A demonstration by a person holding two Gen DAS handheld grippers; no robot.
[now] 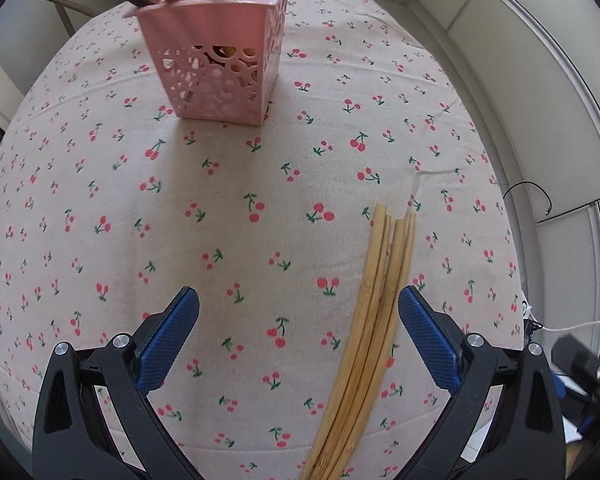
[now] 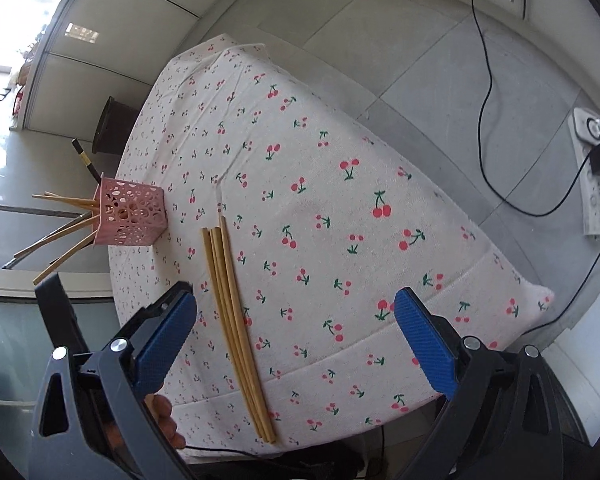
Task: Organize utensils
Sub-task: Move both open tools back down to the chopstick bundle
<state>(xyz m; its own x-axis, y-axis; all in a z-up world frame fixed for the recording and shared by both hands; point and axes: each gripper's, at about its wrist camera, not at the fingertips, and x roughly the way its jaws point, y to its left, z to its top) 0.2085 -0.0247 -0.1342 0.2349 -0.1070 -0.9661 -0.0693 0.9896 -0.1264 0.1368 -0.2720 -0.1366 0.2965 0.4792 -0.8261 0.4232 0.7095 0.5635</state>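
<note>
Left gripper [image 1: 298, 300] with jaws spread wide, nothing between the pads, poised above cherry-print tablecloth [image 1: 220, 240]. Pink perforated holder [image 1: 216, 60] upright at far side, already stocked with bamboo and black chopsticks. Loose bundle of bamboo chopsticks [image 1: 374, 320] flat on cloth, just inside right-hand blue pad. Right gripper [image 2: 296, 304] likewise wide, empty; same bundle beside its left-hand pad.

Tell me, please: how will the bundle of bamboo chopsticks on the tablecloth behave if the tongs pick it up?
The bamboo chopsticks look thin, stiff and probably light. Nothing ties them, so some may slip out or fan apart. On the soft tablecloth they lie flat, so getting under them may be hard.
</note>
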